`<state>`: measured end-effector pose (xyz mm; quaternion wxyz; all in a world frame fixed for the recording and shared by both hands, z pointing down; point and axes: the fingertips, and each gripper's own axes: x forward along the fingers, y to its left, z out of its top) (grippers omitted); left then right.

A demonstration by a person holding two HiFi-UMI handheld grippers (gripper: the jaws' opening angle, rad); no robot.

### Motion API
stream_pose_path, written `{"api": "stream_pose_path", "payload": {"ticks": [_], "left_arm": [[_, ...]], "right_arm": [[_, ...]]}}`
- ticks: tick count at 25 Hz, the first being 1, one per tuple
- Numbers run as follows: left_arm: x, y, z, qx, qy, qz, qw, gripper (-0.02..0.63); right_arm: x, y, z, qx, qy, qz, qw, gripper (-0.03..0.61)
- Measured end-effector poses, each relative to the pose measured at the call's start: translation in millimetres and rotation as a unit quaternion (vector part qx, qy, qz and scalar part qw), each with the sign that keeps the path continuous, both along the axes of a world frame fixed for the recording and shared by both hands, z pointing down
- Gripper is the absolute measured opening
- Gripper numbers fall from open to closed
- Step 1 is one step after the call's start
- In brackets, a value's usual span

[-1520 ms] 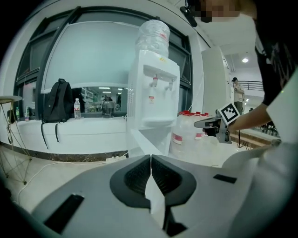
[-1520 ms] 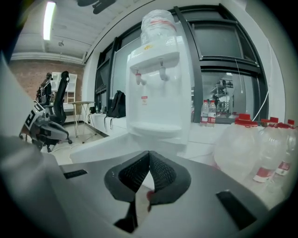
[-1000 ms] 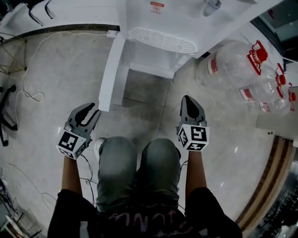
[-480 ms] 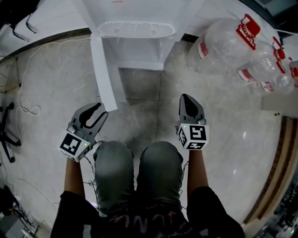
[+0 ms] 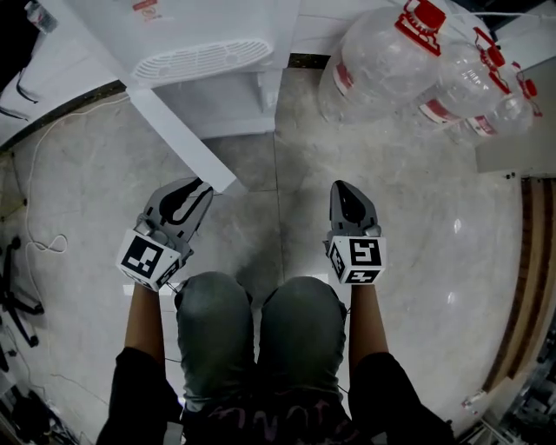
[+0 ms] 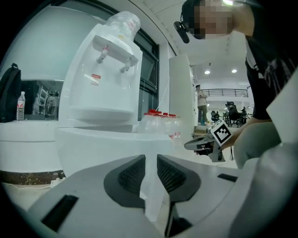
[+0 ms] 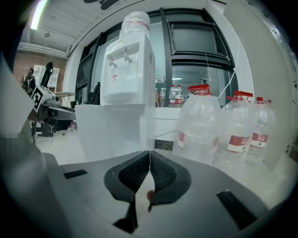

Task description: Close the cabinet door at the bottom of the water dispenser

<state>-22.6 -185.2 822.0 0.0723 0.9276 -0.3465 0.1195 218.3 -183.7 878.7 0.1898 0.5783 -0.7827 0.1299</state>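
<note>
The white water dispenser (image 5: pixel 191 26) stands at the top of the head view. Its bottom cabinet door (image 5: pixel 174 130) is swung out across the floor towards me. My left gripper (image 5: pixel 201 187) is at the door's free end. In the left gripper view the door's edge (image 6: pixel 150 186) fills the gap between the pads (image 6: pixel 132 174). The left gripper (image 6: pixel 151 160) has just been closing its jaws on that edge. My right gripper (image 5: pixel 341 187) hovers shut and empty over the floor, right of the cabinet opening. Its view shows the right gripper (image 7: pixel 149 158), the door (image 7: pixel 100 132) and the dispenser (image 7: pixel 128 69) ahead.
Several large clear water bottles (image 5: pixel 382 61) with red caps stand right of the dispenser, close ahead of the right gripper. The person's knees (image 5: pixel 261 322) fill the space between the grippers. White cables (image 5: pixel 35 209) trail over the marble floor at the left.
The left gripper has moved forward to the door's free end, and its jaws have narrowed around the edge. The right gripper has crept forward, still shut. The head view has swung.
</note>
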Motion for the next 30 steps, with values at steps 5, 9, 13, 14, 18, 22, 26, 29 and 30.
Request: {"api": "stream_pose_path", "payload": {"ticks": [5,9,13,14,18,22,26,29,30], "left_arm": [[30,-29,3,0.025,0.004,0.030,0.9992,0.089],[51,-55,5,0.040,0.008,0.051,0.9979,0.087],[67,-82,10,0.049,0.005,0.058,0.9971,0.087],[69,-90,13,0.049,0.002,0.056,0.9972,0.087],[72,-125,27,0.043,-0.010,0.044,0.9981,0.087],[73,-155,34,0.040,-0.017,0.033,0.9985,0.097],[75,-177,38,0.036,-0.027,0.018,0.9988,0.121],[75,-183,39,0.048,-0.040,0.015,0.9980,0.086],[75,-183,39,0.050,-0.042,0.016,0.9978,0.086]], "right_arm": [[15,1,7,0.010,0.003,0.022,1.000,0.015],[26,2,15,0.009,0.007,0.037,0.999,0.015],[32,4,18,0.012,0.009,0.041,0.999,0.015],[33,5,20,0.012,0.010,0.042,0.999,0.015],[38,7,20,0.011,0.010,0.051,0.999,0.015],[44,11,27,0.008,0.015,0.057,0.998,0.015],[48,18,31,0.003,0.017,0.065,0.998,0.015],[52,22,34,-0.002,0.019,0.070,0.997,0.015],[53,23,34,-0.003,0.019,0.072,0.997,0.015]]}}
